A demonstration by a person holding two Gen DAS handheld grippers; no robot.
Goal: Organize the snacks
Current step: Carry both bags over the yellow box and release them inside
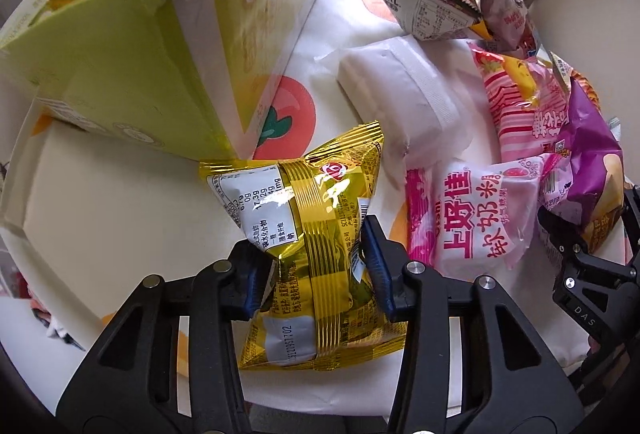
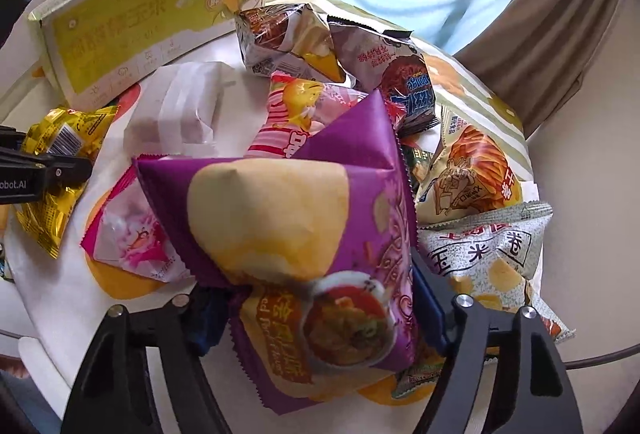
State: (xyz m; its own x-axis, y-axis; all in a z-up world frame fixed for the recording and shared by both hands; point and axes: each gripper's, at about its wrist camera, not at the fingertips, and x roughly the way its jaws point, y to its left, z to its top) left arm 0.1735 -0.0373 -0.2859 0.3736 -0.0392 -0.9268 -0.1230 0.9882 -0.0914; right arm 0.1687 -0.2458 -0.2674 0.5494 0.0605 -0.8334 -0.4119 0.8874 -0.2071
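My left gripper [image 1: 316, 270] is shut on a gold foil snack bag [image 1: 304, 201]; its blue pads pinch the bag's waist from both sides, just in front of a tilted yellow-green carton [image 1: 132, 73]. In the right wrist view that bag [image 2: 52, 153] and the left gripper [image 2: 48, 169] show at the left edge. My right gripper [image 2: 320, 310] is closed on a puffy purple chip bag [image 2: 288, 218], with a pad pressing on each side of its lower half. The right gripper's fingers [image 1: 580, 242] also appear at the right edge of the left wrist view.
Several snack bags lie heaped on a fruit-print tablecloth [image 2: 120, 286]: a pink candy bag [image 1: 472, 218], a pink striped bag [image 1: 516, 105], a white packet [image 1: 400, 93], a TATRE bag [image 1: 424, 5], a corn-roll bag [image 2: 492, 254] and an orange bag [image 2: 468, 169]. Curtains and a window lie beyond.
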